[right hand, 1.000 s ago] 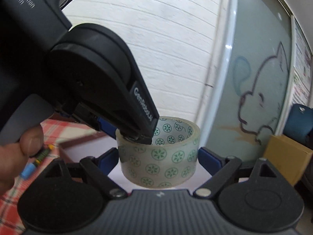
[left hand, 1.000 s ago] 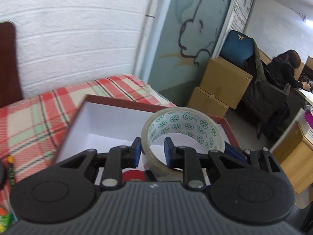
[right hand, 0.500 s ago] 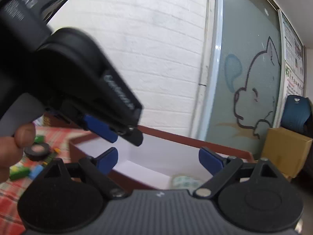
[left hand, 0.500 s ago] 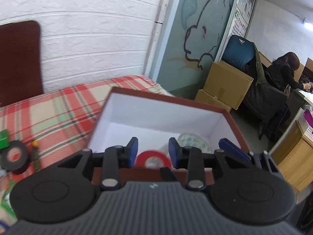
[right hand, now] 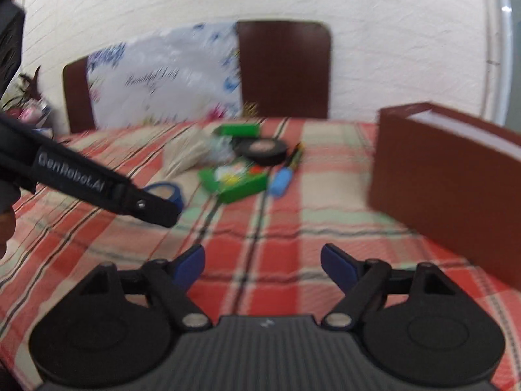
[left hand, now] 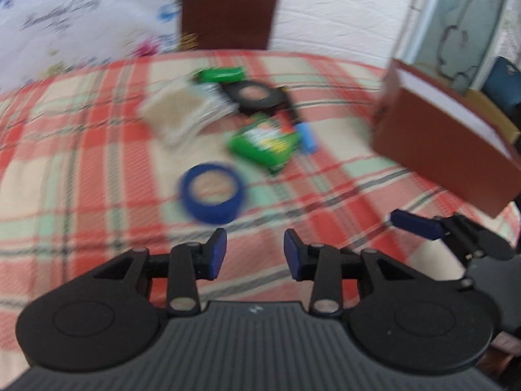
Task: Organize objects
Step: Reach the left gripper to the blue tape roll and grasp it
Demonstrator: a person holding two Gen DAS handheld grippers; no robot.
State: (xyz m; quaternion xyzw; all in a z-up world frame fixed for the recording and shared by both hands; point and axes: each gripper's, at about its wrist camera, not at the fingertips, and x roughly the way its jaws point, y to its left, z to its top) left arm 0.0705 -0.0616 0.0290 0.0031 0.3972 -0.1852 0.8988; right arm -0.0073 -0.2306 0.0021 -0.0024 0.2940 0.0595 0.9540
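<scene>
My left gripper [left hand: 255,252] is open and empty, just above the plaid tablecloth, with a blue tape roll [left hand: 212,191] right ahead of it. Farther on lie a green packet [left hand: 263,143], a black tape roll [left hand: 255,96], a blue marker [left hand: 306,137], a green box [left hand: 221,74] and a clear bag [left hand: 177,115]. The brown box [left hand: 439,150] stands at the right. My right gripper [right hand: 263,265] is open and empty, facing the same pile, with the brown box [right hand: 449,176] to its right. The left gripper's finger [right hand: 143,203] crosses that view, partly hiding the blue tape [right hand: 169,192].
Two dark brown chair backs [right hand: 283,68] and a printed plastic bag [right hand: 162,78] stand behind the table against a white brick wall. The table's far edge runs just behind the pile. Both views are motion-blurred.
The left gripper let go of the patterned clear tape into the brown box. Both grippers then swung left, away from the box, and now face the pile on the table.
</scene>
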